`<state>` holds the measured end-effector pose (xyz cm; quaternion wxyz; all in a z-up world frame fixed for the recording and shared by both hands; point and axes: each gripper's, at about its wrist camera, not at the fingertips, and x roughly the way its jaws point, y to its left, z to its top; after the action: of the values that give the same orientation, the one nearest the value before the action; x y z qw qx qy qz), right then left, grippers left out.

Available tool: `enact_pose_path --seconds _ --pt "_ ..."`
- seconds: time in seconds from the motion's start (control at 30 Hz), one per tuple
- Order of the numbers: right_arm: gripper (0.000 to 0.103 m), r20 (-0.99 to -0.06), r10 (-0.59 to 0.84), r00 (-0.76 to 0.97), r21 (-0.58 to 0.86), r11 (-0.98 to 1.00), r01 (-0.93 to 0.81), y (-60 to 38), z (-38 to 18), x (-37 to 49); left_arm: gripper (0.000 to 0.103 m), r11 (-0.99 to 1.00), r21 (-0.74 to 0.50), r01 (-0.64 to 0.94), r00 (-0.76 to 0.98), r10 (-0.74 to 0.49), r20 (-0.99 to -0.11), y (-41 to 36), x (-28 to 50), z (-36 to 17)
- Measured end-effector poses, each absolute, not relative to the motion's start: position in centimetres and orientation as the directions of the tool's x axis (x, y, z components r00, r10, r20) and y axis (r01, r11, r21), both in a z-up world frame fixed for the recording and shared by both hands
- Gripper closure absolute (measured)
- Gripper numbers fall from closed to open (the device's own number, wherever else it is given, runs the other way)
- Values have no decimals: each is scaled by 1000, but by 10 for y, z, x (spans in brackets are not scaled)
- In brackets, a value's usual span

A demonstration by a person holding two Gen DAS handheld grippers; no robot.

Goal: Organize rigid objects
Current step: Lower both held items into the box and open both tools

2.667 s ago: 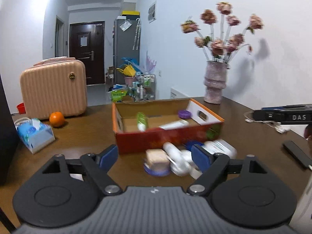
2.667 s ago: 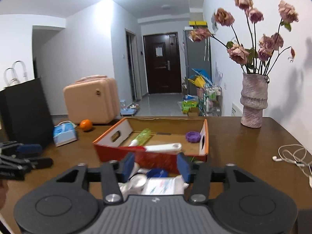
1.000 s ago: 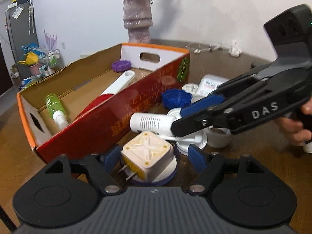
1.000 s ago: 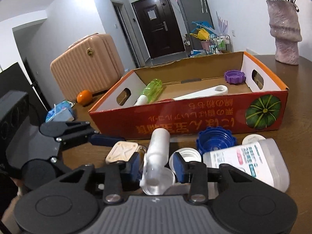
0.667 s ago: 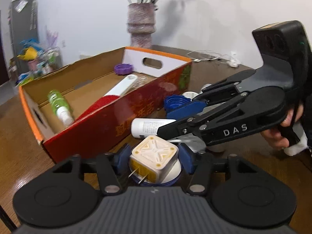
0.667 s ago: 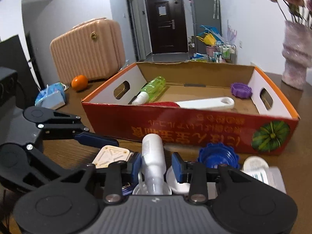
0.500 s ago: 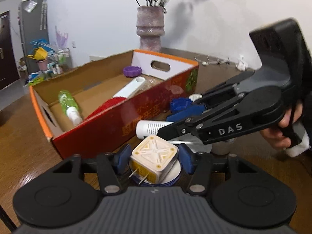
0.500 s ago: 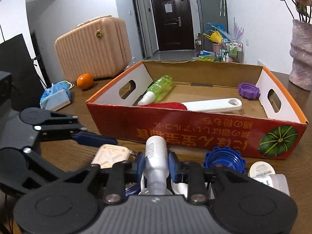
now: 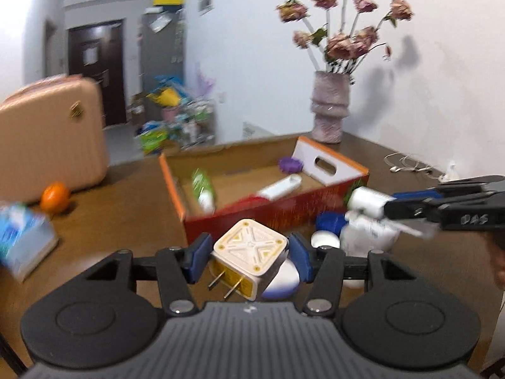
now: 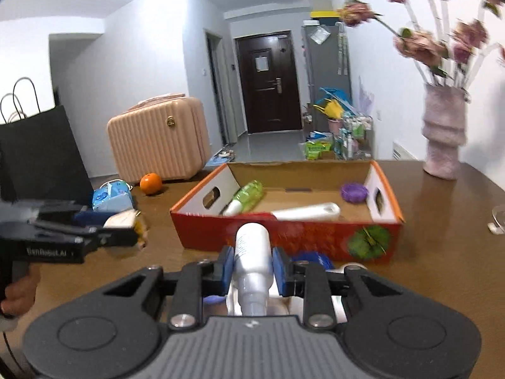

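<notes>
Broadly, the brown desk (image 10: 448, 252) carries everything, with a ribbed pink suitcase (image 10: 157, 139) at ten o'clock in the right wrist view and a black paper bag (image 10: 38, 154) at nine o'clock. An open cardboard box (image 10: 284, 237) sits at the centre, its red front printed with a green pumpkin picture and a row of characters too blurred to read. Inside it lie a green bottle (image 10: 247, 197) toward the left end, a long white handle (image 10: 306, 211) in the middle and a purple cap (image 10: 354, 192) toward the right end. A pinkish vase (image 10: 443, 135) of dried roses stands at two o'clock, beyond the box. A blue tissue pack (image 10: 112, 199) and an orange (image 10: 151, 183) rest left of the box.

The right gripper (image 10: 252, 268) has its jaws clamped on a white bottle (image 10: 252, 252), held clear of the desk at six o'clock, in front of the box; small print runs down its side but cannot be read. In the left wrist view the gripper's black body shows the letters "DAS".

The left gripper (image 9: 249, 257) has its jaws clamped on a cream plug adapter (image 9: 249, 254), its two prongs pointing down toward the camera, also lifted in front of the box. Seen from the right wrist, the gripper's side bears faint lettering like "GenRobot.AI".

A blue cap (image 9: 329, 222) and white lids (image 9: 325, 240) lie on the desk at the box's front.
</notes>
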<state>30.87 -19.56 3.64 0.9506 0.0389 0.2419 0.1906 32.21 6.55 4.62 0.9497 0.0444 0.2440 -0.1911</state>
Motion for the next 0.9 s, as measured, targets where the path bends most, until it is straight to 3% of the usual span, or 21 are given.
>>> enact_pose_path --seconds 0.3,0.57,0.77,0.9 --pt "77 -500 362 787 214 932 -293 -223 5 256 48 955 -134 265 796 -295 -528 63 250 23" --pt "77 -486 377 789 232 926 -300 -235 5 255 48 963 -147 226 795 -269 -543 50 256 29" --pt "77 -441 393 807 211 919 -332 -237 49 339 48 960 -146 240 804 -281 -524 26 339 69" --pt "77 -504 344 793 197 939 -282 -227 62 445 48 965 -164 205 754 -262 -602 6 446 77"
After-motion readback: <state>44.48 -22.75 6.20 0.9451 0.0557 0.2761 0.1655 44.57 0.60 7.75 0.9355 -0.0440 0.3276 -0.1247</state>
